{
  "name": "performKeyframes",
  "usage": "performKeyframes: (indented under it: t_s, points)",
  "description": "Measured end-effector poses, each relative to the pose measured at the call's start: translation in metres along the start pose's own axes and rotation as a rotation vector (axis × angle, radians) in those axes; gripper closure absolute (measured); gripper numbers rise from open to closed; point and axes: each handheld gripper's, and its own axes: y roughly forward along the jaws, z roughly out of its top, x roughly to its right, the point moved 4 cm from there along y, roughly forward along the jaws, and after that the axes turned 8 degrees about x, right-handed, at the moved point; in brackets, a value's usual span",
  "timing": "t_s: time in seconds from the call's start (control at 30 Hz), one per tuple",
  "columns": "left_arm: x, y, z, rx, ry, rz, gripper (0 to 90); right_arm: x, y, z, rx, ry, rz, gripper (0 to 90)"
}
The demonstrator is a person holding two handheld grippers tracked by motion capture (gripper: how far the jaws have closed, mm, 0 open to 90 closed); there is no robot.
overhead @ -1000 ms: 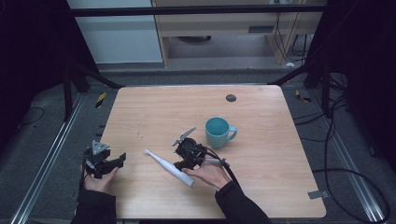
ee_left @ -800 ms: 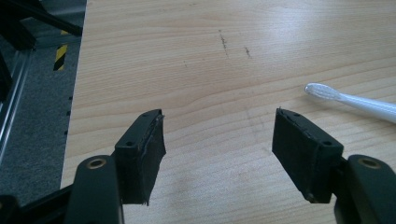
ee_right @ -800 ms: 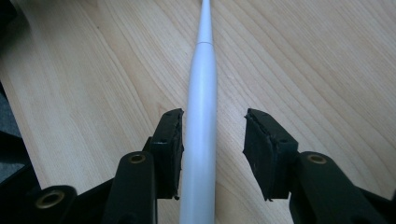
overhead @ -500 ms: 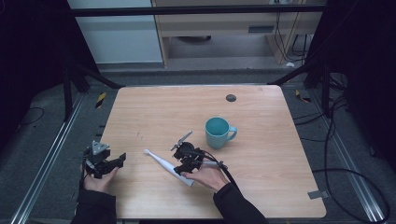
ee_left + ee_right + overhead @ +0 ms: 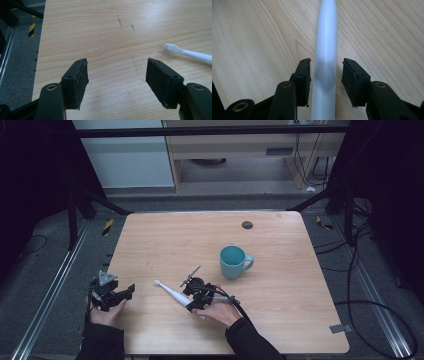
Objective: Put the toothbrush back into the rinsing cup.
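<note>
Nearest us, bottom of the high view: both forearms come in from the bottom edge. Left tool (image 5: 112, 292) sits at lower left, at the worktop (image 5: 300, 320) edge. In its own view the jaws are spread wide over bare wood, holding nothing.

Right tool (image 5: 196, 295) is lower centre of the high view, straddling the toothbrush (image 5: 172, 292). In the right gripper view the white handle (image 5: 325, 50) runs up the middle of the frame between the two jaws. We see a thin gap on each side, narrower at the left pad (image 5: 304, 75), so we call it partly closed around the handle, not clamped. Whether the left pad touches the handle, we can't tell.

The toothbrush lies flat on the worktop, diagonal, bristle head (image 5: 172, 48) toward upper left in the high view and at the right edge of the left gripper view.

Handling, our judgement:
- light, stiff, smooth rounded plastic
- likely slippery and may roll or twist in flat pads
- grip the thick handle body, pads square across it
- avoid the thin neck and the head

Farther up, right of centre: teal mug (image 5: 234, 262), upright, handle pointing right, well apart from the brush. Looks empty, but its inside is hard to read.

Beyond that, near the far edge: a small dark round spot (image 5: 247, 225) on the worktop, can't tell what it is.
</note>
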Motion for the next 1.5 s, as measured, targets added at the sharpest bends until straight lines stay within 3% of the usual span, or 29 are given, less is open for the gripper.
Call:
performKeyframes:
  t_s: [0.8, 1.3, 1.5]
  points:
    - [0.000, 0.000, 0.000, 0.000, -0.002, 0.000, 33.7, 0.000, 0.013, -0.005, -0.075, -0.015, -0.022, 65.4]
    - [-0.001, 0.000, 0.000, 0.000, -0.003, 0.001, 33.7, -0.002, 0.009, -0.005, -0.067, -0.028, -0.009, 66.3]
    - [-0.001, 0.000, 0.000, 0.001, -0.003, 0.000, 33.8, -0.001, 0.003, -0.011, -0.094, -0.040, -0.006, 66.2]
